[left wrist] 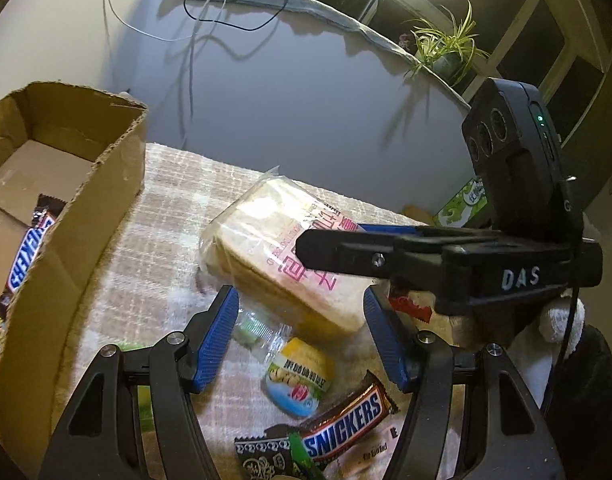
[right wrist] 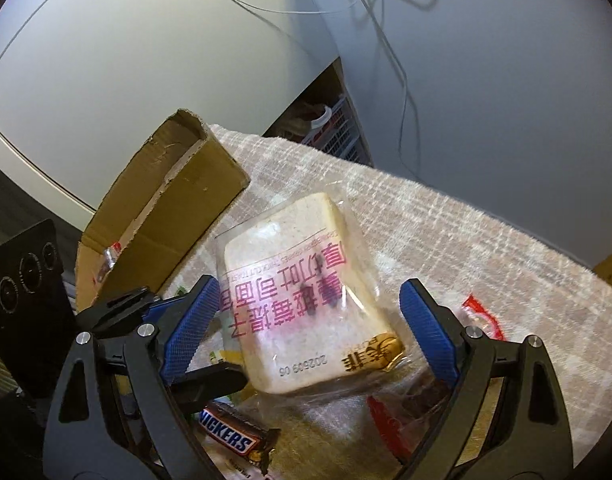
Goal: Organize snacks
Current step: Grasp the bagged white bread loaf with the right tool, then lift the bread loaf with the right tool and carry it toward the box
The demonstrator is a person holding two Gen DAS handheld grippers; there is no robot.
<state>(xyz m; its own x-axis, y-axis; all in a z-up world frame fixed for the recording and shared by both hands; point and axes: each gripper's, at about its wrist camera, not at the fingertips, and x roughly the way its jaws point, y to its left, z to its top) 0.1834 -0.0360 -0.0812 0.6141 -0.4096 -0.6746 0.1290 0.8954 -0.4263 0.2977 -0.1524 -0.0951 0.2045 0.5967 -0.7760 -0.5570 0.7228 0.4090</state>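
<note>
Where bagged bread (right wrist: 306, 300) lies, Snickers bar (left wrist: 346, 420) (blue lettering)

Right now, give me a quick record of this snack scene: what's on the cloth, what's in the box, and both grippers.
surface: checkered cloth
box: cardboard box, open, one Snickers bar inside
largest item: bagged sliced bread on the cloth
loose bar: Snickers on the cloth
left gripper: open
right gripper: open, straddling the bread

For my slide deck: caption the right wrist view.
Open right gripper straddles bagged bread on the cloth, box behind.
</note>
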